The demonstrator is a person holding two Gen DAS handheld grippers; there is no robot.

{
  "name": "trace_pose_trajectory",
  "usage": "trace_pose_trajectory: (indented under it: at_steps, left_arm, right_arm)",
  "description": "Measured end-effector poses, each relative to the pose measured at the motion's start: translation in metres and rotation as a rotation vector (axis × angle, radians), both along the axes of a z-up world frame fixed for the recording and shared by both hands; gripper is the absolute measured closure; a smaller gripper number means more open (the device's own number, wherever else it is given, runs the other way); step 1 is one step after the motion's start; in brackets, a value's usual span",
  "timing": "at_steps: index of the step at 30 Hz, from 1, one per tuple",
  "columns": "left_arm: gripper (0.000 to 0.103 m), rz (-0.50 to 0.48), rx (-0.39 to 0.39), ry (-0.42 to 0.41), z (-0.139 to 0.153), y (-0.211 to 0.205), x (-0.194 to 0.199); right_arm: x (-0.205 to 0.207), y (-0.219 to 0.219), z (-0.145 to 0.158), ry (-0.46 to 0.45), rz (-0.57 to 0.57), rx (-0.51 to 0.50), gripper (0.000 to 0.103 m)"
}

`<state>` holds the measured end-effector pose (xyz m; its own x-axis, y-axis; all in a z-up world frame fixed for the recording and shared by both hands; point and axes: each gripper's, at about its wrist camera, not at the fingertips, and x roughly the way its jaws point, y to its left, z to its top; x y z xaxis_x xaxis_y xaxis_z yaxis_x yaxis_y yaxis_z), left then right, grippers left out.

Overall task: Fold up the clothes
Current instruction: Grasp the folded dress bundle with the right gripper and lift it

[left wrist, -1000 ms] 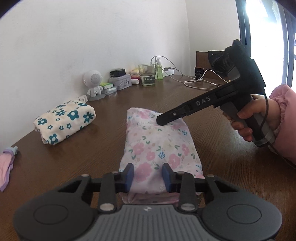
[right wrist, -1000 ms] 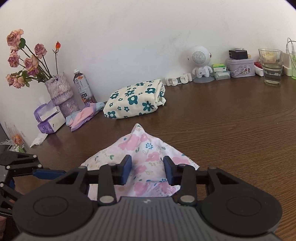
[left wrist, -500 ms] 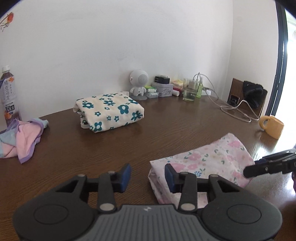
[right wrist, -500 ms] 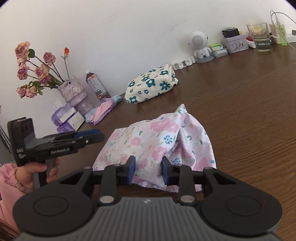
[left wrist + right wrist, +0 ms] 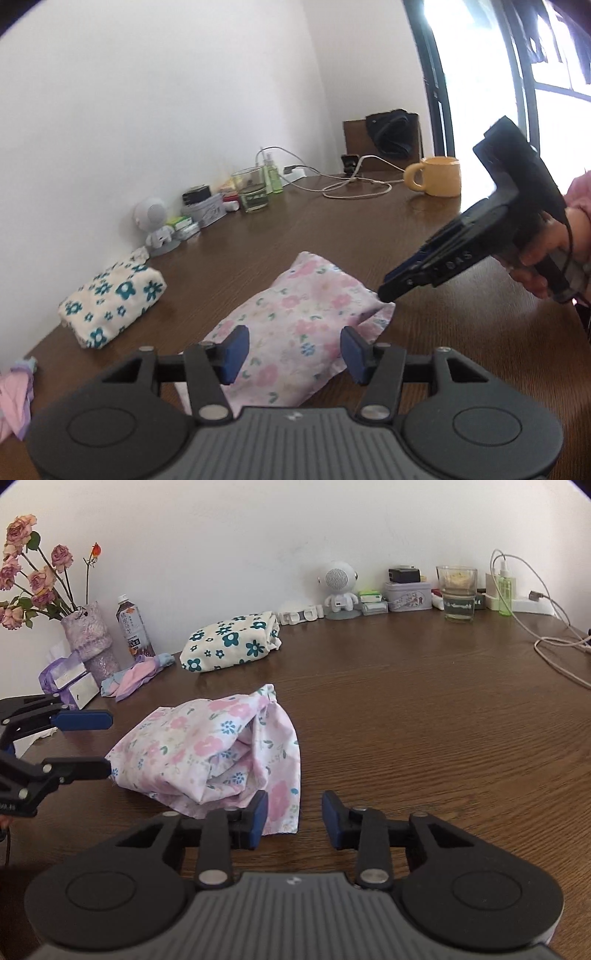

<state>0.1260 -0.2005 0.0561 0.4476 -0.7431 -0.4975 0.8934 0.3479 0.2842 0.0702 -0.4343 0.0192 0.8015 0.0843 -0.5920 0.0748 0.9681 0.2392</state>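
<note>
A pink floral cloth lies loosely folded in a bundle on the brown table. My left gripper is at one end of it. Its jaws are opening and its pads stand apart, clear of the fabric. My right gripper is at the opposite end, held by a hand in a pink sleeve. Its jaws are closing. A loose corner of the cloth hangs beside its left pad, and the pads do not press on it.
A folded cream cloth with teal flowers lies near the wall, with a pink and purple garment beside it. Along the wall stand a vase of roses, a bottle, a robot figurine and a glass. Cables and a yellow mug are at the right.
My left gripper has let go of the cloth's end, widened its jaws and swung round. My right gripper has drawn back to the cloth's near corner. The cloth has settled in a bundle.
</note>
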Motion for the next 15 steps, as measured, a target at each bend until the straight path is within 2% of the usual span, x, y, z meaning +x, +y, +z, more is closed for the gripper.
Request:
trace_pose_trajectory:
  at_steps: [3, 6, 8, 9, 10, 11, 12, 15]
  left_arm:
    - [0.05, -0.033, 0.064, -0.101, -0.009, -0.024, -0.019]
    - [0.059, -0.045, 0.129, -0.196, -0.019, -0.045, -0.029]
    - [0.063, -0.049, 0.181, -0.258, -0.028, -0.058, -0.032]
    - [0.071, -0.055, 0.205, -0.283, -0.031, -0.063, -0.033]
    - [0.087, -0.064, 0.225, -0.303, -0.034, -0.067, -0.034]
    - [0.095, -0.07, 0.236, -0.311, -0.035, -0.07, -0.034]
    - [0.098, -0.073, 0.237, -0.306, -0.034, -0.072, -0.033]
    - [0.1, -0.078, 0.224, -0.273, -0.026, -0.071, -0.028]
  right_arm:
    - [0.01, -0.003, -0.009, 0.013, 0.014, 0.021, 0.081]
    - [0.012, 0.002, -0.01, 0.013, 0.05, 0.033, 0.09]
    - [0.013, 0.006, -0.011, 0.013, 0.075, 0.041, 0.091]
    - [0.012, 0.008, -0.011, 0.012, 0.085, 0.043, 0.091]
    - [0.011, 0.009, -0.011, 0.009, 0.094, 0.045, 0.091]
    - [0.01, 0.01, -0.011, 0.005, 0.102, 0.047, 0.091]
    - [0.01, 0.011, -0.012, 0.003, 0.108, 0.048, 0.091]
    - [0.011, 0.012, -0.011, -0.002, 0.124, 0.05, 0.091]
